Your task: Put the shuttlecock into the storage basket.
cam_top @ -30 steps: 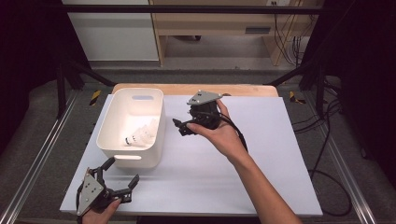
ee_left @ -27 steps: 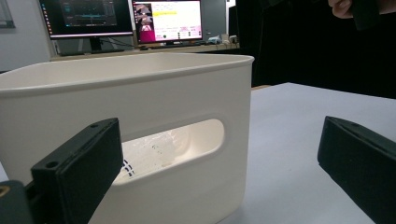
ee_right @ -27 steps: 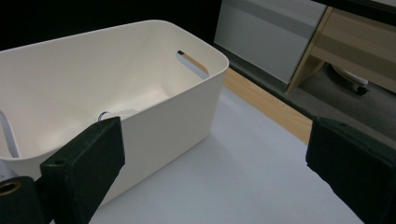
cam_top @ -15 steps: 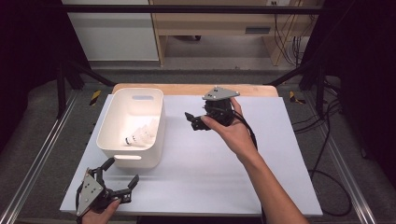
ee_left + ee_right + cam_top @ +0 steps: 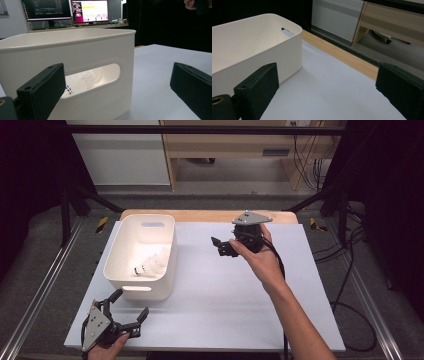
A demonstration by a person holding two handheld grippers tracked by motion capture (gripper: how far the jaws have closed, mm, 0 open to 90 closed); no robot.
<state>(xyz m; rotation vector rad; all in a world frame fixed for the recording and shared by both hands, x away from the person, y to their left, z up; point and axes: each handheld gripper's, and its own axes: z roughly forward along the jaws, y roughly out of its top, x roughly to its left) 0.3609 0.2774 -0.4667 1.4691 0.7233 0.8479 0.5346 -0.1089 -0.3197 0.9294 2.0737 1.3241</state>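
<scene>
While the left gripper [image 5: 131, 307] rests at the table's [image 5: 210, 310] near edge with its jaws spread wide and empty, the white bin [image 5: 120, 272] stands just beyond it — two shuttlecocks [image 5: 150, 265] lie inside, glimpsed through the handle slot [image 5: 95, 77]. Farther off, the right gripper [image 5: 220, 246] hangs above the table, right of the bin, jaws wide apart, holding nothing.

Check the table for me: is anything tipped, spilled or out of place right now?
Nothing stands out. The white plastic bin sits upright and square on the white table, with the white feathered shuttlecocks lying inside it. The left gripper and right gripper are both open and empty.
</scene>
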